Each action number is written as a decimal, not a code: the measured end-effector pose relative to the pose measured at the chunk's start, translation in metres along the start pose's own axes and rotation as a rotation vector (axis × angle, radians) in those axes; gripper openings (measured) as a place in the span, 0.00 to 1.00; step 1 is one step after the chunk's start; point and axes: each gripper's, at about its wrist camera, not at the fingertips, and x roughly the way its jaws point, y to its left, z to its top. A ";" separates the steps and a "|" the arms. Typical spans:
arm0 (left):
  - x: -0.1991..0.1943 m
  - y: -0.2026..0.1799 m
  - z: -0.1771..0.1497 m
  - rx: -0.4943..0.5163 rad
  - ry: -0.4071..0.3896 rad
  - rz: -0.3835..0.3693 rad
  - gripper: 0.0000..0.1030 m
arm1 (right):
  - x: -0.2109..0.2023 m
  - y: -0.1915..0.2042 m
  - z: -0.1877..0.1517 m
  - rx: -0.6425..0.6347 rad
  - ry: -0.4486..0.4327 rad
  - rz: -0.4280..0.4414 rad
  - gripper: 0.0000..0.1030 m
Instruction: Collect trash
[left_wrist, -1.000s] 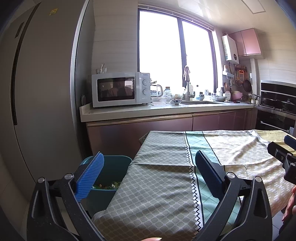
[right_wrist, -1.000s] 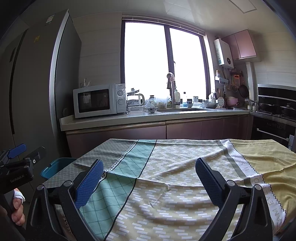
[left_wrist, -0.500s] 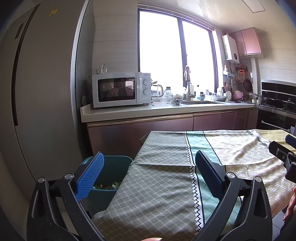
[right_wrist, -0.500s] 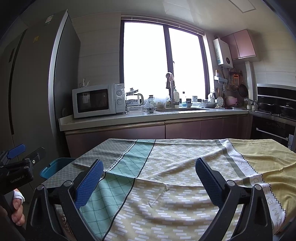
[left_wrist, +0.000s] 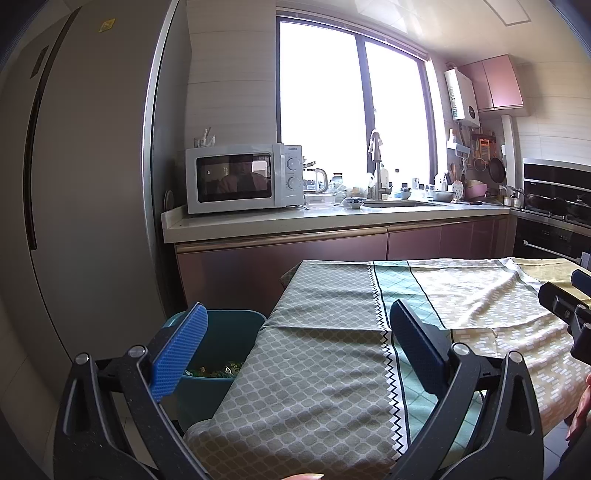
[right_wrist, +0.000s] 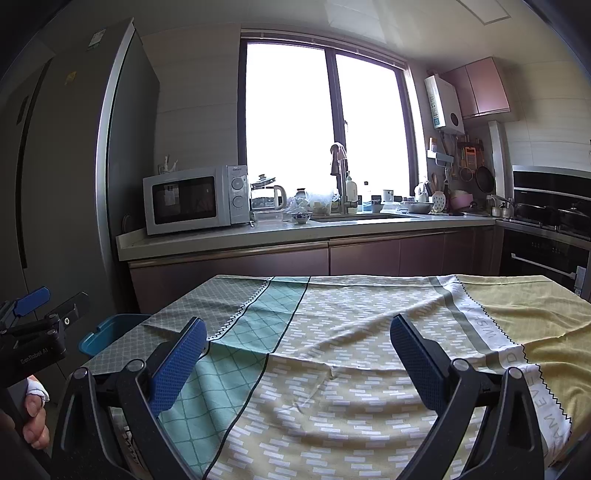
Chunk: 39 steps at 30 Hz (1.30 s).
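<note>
A teal trash bin (left_wrist: 236, 332) stands on the floor at the table's left end, with green and mixed scraps (left_wrist: 214, 370) lying in its bottom. Its rim (right_wrist: 107, 332) shows past the table corner in the right wrist view. My left gripper (left_wrist: 295, 339) is open above the table's left end, its left finger over the bin. My right gripper (right_wrist: 297, 354) is open above the middle of the patterned tablecloth (right_wrist: 351, 332), nothing between its fingers. No loose trash shows on the cloth.
A tall grey fridge (left_wrist: 81, 184) stands left of the bin. Behind the table runs a counter (left_wrist: 332, 218) with a microwave (left_wrist: 243, 177), kettle, sink and dishes. An oven (right_wrist: 550, 236) is at the right. A hand (right_wrist: 35, 417) holds the left gripper's handle.
Both views have drifted very slightly; the grippers stay open and empty over the table.
</note>
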 end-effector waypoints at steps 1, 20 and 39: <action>0.000 0.000 0.000 0.001 0.000 0.001 0.95 | 0.000 0.000 0.000 0.000 0.000 0.000 0.94; 0.002 0.000 -0.001 0.003 0.000 0.001 0.95 | 0.002 0.001 0.000 0.002 -0.004 -0.002 0.94; 0.003 0.000 0.001 0.002 0.000 0.003 0.95 | 0.002 0.003 0.002 0.004 -0.007 -0.006 0.94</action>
